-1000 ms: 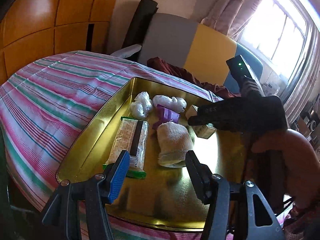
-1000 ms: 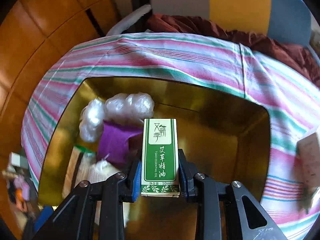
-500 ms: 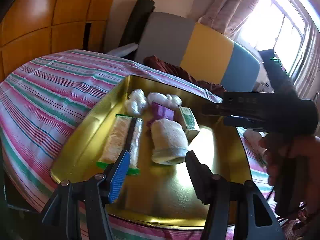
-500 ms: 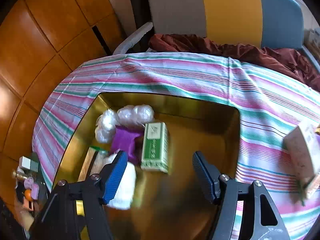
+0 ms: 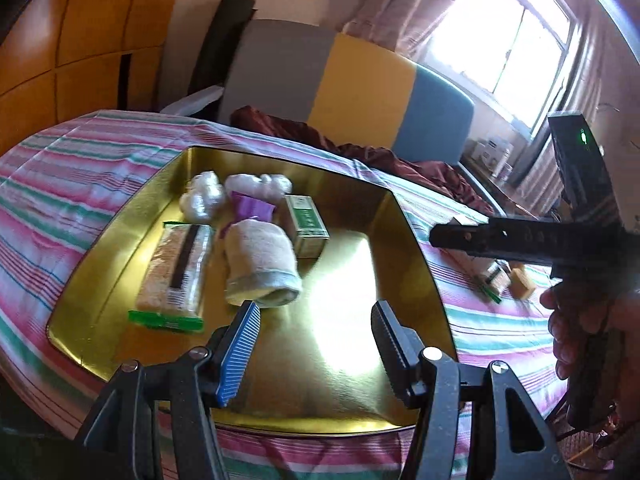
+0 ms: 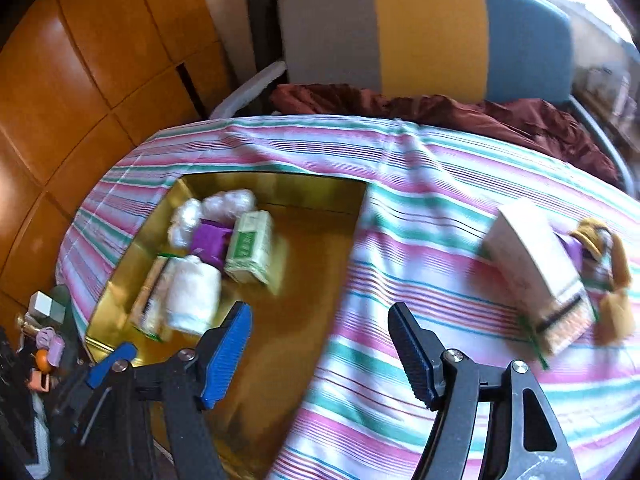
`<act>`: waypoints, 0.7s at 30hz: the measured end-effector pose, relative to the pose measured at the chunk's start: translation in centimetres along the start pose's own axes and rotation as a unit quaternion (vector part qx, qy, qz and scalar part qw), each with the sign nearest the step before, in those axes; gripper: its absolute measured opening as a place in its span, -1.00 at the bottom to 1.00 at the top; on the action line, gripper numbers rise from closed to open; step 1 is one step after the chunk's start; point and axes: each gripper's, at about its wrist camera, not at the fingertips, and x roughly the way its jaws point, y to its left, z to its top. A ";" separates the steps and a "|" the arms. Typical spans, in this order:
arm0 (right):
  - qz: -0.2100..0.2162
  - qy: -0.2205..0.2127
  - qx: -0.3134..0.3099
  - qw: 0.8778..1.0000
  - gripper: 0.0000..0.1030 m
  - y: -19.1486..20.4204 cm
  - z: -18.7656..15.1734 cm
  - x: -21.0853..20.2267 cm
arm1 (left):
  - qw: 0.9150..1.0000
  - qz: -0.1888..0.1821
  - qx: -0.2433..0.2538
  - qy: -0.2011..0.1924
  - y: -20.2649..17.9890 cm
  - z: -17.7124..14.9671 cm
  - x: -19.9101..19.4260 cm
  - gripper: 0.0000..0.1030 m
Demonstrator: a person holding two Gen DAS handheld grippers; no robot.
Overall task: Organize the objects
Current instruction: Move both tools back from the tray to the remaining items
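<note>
Green box now lies in the tray beside the purple packet. My right gripper has just been opening, empty. Left gripper spread, empty. Next: white box on cloth; approach squarely across its narrow sides.

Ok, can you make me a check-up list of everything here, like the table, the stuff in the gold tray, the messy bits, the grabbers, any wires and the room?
Surface: striped cloth covers the table; gold tray lies on it.
Job's things: in the tray, green box, rolled sock, cracker pack, purple item, white plastic bundles. Outside it, white box and doll on the cloth.
Clutter: small bits at the left edge of the right wrist view, too blurred to name.
Grippers: left gripper open, empty; right gripper open, empty, its jaws have just been opening.
Cables: nothing seen.
Surroundings: colour-block headboard, maroon cloth, wood panels, window.
</note>
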 end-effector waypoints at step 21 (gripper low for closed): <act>-0.115 -0.004 0.156 0.981 0.42 -20.8 -9.8 -3.5 | 0.993 -0.072 0.095 0.024 -8.7 -1.0 -0.3 0.15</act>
